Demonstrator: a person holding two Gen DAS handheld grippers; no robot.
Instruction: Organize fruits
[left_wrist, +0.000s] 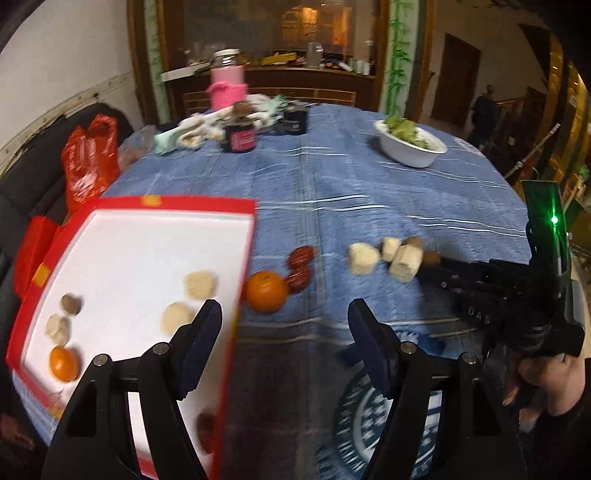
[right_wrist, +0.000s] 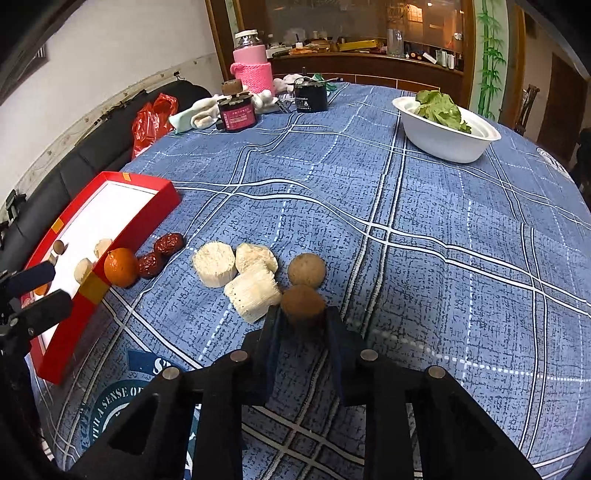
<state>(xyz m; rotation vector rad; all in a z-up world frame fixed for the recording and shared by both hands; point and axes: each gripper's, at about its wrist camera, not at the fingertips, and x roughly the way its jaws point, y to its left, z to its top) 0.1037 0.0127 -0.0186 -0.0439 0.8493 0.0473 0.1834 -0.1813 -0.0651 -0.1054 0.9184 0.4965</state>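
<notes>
Left wrist view: your left gripper (left_wrist: 284, 325) hangs with its jaws spread wide and nothing between them, straddling the near right wall of the red tray (left_wrist: 245, 236); the picture is motion-blurred. Inside the tray lie pale cut pieces, a brown round fruit, a small orange and a dark red piece near the bottom edge. Just outside that wall, ahead of your open jaws, sits the loose orange (left_wrist: 266, 291), with two red dates (left_wrist: 300, 267) beside it on the tabletop (left_wrist: 369, 177). Farther right, your right gripper (left_wrist: 434, 264) reaches in from the right edge toward the pale chunks. Right wrist view: your right gripper (right_wrist: 302, 325) is closed around a brown round fruit (right_wrist: 303, 304), low over the cloth; whether the fruit has left the cloth cannot be told. A second brown fruit (right_wrist: 306, 270) lies just beyond it, three pale chunks (right_wrist: 236, 269) to its left. The tray (right_wrist: 147, 214) lies well to the left of the held fruit, past the chunks, dates and orange, so the carry likely runs leftward across them; your left gripper (right_wrist: 37, 291) is the nearer one to the tray.
</notes>
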